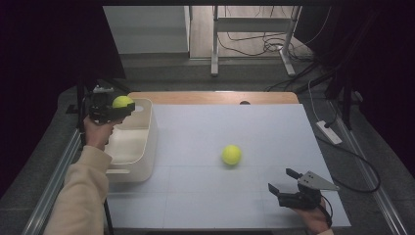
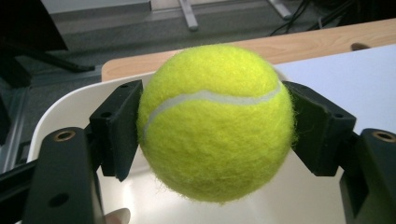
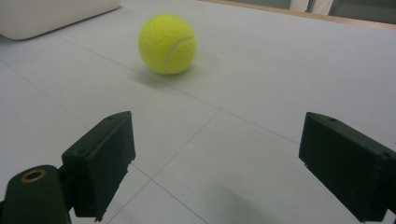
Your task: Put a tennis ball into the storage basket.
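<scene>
My left gripper [image 1: 122, 108] is shut on a yellow tennis ball [image 1: 122, 102] and holds it above the far end of the white bin [image 1: 147, 147]. In the left gripper view that tennis ball [image 2: 215, 122] sits squeezed between both black pads, with the bin's rim [image 2: 70, 100] beneath. A second tennis ball [image 1: 231, 154] rests on the white table mat near its middle. My right gripper [image 1: 285, 180] stands open near the table's front right corner, pointed toward that second ball [image 3: 167, 43], which lies some way beyond the spread jaws.
The white mat [image 1: 244, 127] covers a wooden table [image 1: 210, 97] whose far edge shows bare wood. Beyond it stand metal frame legs [image 1: 214, 44] and loose cables [image 1: 264, 44] on the floor. A white power strip [image 1: 329, 132] lies off the table's right side.
</scene>
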`<state>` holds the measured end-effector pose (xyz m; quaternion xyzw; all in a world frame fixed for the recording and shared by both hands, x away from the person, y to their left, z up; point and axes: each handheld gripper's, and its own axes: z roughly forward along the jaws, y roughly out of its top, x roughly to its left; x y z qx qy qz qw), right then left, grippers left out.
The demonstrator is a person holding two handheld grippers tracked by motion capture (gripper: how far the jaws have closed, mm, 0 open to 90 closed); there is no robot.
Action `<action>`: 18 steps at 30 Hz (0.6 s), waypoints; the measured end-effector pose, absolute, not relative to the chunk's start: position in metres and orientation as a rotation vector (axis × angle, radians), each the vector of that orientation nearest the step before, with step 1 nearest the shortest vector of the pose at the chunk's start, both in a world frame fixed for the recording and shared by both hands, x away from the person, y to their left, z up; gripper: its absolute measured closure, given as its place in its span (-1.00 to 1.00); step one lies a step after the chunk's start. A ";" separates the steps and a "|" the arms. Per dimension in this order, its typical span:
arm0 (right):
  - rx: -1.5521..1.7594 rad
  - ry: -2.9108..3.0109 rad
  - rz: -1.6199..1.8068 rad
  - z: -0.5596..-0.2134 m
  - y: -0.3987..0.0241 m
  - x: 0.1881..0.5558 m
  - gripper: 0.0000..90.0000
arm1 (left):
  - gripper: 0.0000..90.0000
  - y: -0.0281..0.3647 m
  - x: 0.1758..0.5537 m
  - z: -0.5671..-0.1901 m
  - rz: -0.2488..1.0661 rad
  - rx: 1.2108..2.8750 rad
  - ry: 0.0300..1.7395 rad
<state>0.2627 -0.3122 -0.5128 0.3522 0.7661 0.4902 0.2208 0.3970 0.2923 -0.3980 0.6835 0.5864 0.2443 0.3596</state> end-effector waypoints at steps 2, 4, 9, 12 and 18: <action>0.974 2.118 1.355 -0.513 -0.312 0.263 -0.76 | -0.42 0.294 0.398 -0.399 0.627 1.774 1.532; 0.978 2.117 1.353 -0.513 -0.312 0.263 -0.76 | -0.42 0.295 0.399 -0.400 0.619 1.773 1.542; 0.978 2.121 1.354 -0.513 -0.312 0.263 -0.76 | -0.42 0.296 0.399 -0.400 0.626 1.770 1.560; 0.979 2.120 1.351 -0.513 -0.312 0.263 -0.76 | -0.43 0.295 0.399 -0.401 0.636 1.790 1.565; 0.978 2.121 1.351 -0.513 -0.311 0.263 -0.76 | -0.45 0.294 0.399 -0.400 0.650 1.784 1.576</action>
